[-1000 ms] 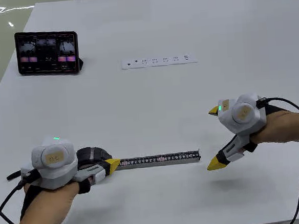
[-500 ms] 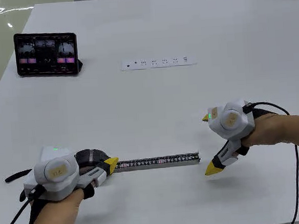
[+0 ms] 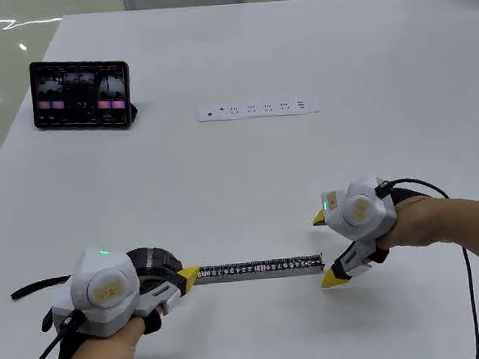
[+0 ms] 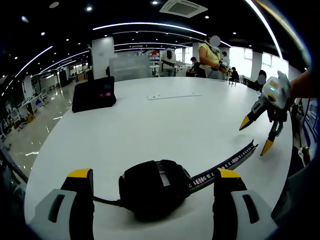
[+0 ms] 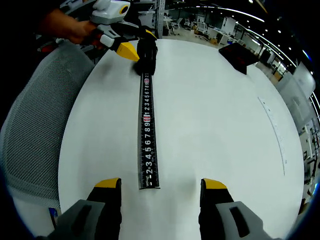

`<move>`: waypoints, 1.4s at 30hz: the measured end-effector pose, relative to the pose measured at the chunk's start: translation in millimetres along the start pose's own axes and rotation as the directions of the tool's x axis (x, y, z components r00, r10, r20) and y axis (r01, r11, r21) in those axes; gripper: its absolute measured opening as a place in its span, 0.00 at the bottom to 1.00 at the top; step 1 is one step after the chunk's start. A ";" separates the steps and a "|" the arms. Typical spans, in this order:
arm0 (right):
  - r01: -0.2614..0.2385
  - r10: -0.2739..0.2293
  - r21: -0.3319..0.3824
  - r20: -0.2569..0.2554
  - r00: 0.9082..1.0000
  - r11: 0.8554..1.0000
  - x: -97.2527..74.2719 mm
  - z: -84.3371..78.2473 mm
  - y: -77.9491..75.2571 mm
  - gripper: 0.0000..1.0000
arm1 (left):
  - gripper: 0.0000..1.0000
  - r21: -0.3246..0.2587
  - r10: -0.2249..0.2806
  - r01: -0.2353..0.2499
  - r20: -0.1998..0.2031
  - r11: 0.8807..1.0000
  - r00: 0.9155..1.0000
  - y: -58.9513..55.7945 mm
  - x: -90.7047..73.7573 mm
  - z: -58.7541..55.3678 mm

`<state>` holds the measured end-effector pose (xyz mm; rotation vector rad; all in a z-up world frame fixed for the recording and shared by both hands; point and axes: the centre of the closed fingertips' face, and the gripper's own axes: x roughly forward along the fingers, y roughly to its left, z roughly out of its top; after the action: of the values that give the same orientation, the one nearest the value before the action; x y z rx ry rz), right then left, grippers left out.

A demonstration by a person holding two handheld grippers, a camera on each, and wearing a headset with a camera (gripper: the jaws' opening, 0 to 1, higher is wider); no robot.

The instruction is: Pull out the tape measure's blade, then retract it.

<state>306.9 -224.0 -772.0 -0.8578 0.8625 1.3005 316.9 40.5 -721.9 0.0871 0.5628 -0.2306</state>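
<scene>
Your right gripper (image 3: 324, 250) has come in and down toward the blade's free end since a second ago, while the tape has stayed where it lay; it rests on the white table (image 3: 239, 56) near your edge, blade out toward your right.

Judge the black case (image 4: 155, 192) as the dense, rigid part; it should sit steady if you clamp across its flat sides, though the plastic may be slick. Your left gripper (image 4: 154, 175) straddles it with jaws apart, a gap showing on each side, so nothing pins it yet.

Expect the blade (image 5: 148, 135) to be thin, springy steel; stiff along its length, quick to kink if bent sideways, and likely to snap back sharply on retraction. Take it by the end hook (image 5: 149, 186), pinching flat.

Your right hand is rolled so one jaw sits above the other in the head view; the jaws are spread wide, gripping nothing, the hook lying just ahead between them.
</scene>
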 end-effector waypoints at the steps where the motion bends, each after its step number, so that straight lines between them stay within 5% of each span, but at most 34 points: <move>1: -0.001 0.001 -0.001 0.001 1.000 1.000 0.2 0.5 0.3 0.60 | 0.99 0.001 0.000 0.000 0.000 1.000 1.000 0.0 0.2 0.1; 18: -0.070 0.069 -0.042 -0.006 0.998 0.997 2.6 -1.4 15.6 0.25 | 0.99 -0.023 0.012 -0.012 0.009 1.000 1.000 2.4 -0.5 3.3; 35: -0.067 0.065 -0.098 -0.023 0.998 0.993 6.2 -5.2 17.7 0.12 | 0.99 -0.036 0.014 -0.014 0.010 0.999 1.000 2.7 -0.5 3.7; 42: -0.079 0.077 -0.063 -0.032 0.997 0.995 5.8 -5.5 16.3 0.12 | 0.99 -0.034 0.012 -0.012 0.014 0.999 1.000 0.6 0.7 3.2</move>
<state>290.8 -225.3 -780.3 -0.9033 0.8895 1.3925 319.4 40.5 -719.6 0.0556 0.5522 -0.2097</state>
